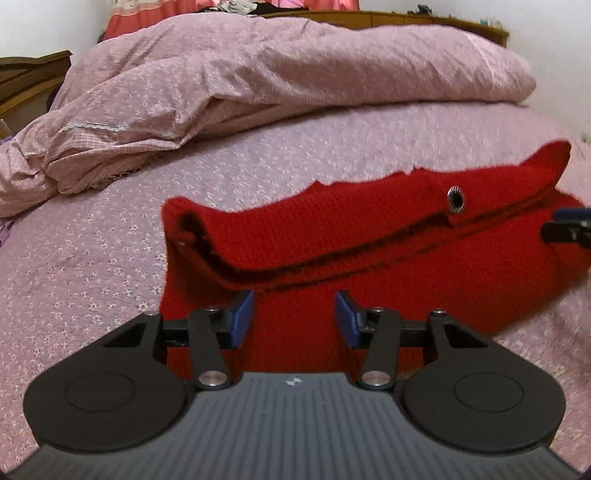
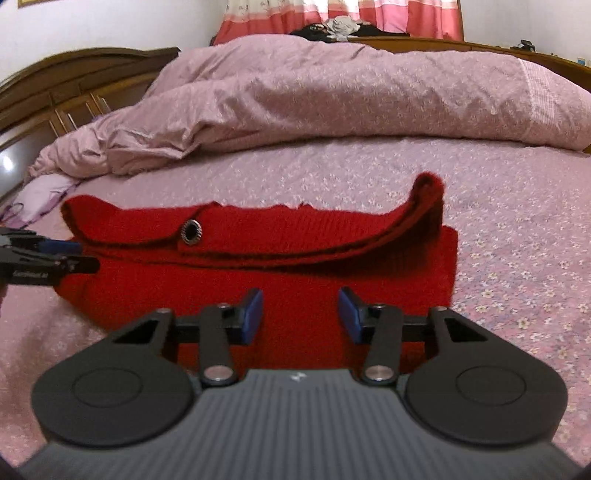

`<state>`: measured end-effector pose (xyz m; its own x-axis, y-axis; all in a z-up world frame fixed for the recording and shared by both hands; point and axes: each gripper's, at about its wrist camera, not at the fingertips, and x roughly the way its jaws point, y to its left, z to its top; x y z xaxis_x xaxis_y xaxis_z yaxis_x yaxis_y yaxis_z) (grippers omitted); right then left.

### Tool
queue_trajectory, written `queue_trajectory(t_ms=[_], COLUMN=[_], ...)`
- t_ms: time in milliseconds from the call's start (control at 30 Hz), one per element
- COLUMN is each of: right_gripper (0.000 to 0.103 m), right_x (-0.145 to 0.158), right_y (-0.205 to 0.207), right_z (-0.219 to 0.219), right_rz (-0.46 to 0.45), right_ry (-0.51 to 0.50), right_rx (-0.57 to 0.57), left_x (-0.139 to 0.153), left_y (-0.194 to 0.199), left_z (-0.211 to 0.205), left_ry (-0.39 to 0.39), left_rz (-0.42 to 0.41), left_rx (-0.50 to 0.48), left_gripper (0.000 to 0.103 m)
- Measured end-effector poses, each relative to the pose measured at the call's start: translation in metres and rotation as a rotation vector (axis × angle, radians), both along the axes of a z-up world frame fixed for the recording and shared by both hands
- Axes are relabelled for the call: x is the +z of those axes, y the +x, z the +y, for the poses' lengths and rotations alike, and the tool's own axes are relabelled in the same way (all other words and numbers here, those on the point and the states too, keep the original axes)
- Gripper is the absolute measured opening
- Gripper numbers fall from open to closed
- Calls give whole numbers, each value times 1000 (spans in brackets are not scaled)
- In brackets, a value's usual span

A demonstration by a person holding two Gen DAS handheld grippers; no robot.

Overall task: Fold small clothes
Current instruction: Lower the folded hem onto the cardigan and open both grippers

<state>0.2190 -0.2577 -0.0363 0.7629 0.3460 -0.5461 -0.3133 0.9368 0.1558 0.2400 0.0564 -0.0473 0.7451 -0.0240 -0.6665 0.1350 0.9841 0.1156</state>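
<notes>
A red knitted garment [image 1: 369,258] lies on the bed, folded into layers, with a round metal button [image 1: 456,199] on its top flap. It also shows in the right wrist view [image 2: 295,273], with the button [image 2: 191,232] at the left. My left gripper [image 1: 294,319] is open and empty, just above the garment's near edge. My right gripper [image 2: 301,315] is open and empty, over the near edge too. Each gripper's tip shows at the other view's side: the right one [image 1: 565,227] and the left one [image 2: 55,258].
The bed sheet [image 1: 110,258] is pink with small flowers. A rumpled pink duvet [image 1: 258,81] is heaped behind the garment. A wooden headboard [image 2: 74,85] stands at the left, and pink curtains [image 2: 332,18] hang at the back.
</notes>
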Motion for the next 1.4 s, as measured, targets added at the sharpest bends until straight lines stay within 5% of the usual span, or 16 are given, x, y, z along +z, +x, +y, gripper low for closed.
queue_trajectory(t_ms=[633,900,1167,1400], right_gripper=[48,48,49,49], right_x=[-2,-3,5,-17], right_y=[65,81,54,59], right_z=[15,2,-6,-1], right_rz=[-18,13,-26,-5], right_ry=[48,153,46,-90], right_rx=[-86,-173,-204,-199], left_x=[10,12,3,-16], left_y=[85,79,74,102], left_z=[11,8,22,27], left_ry=[-20,13,19,-29], left_rz=[-100,-112,-71,9], left_rx=[135,108,132,182], left_gripper=[55,55,55,56])
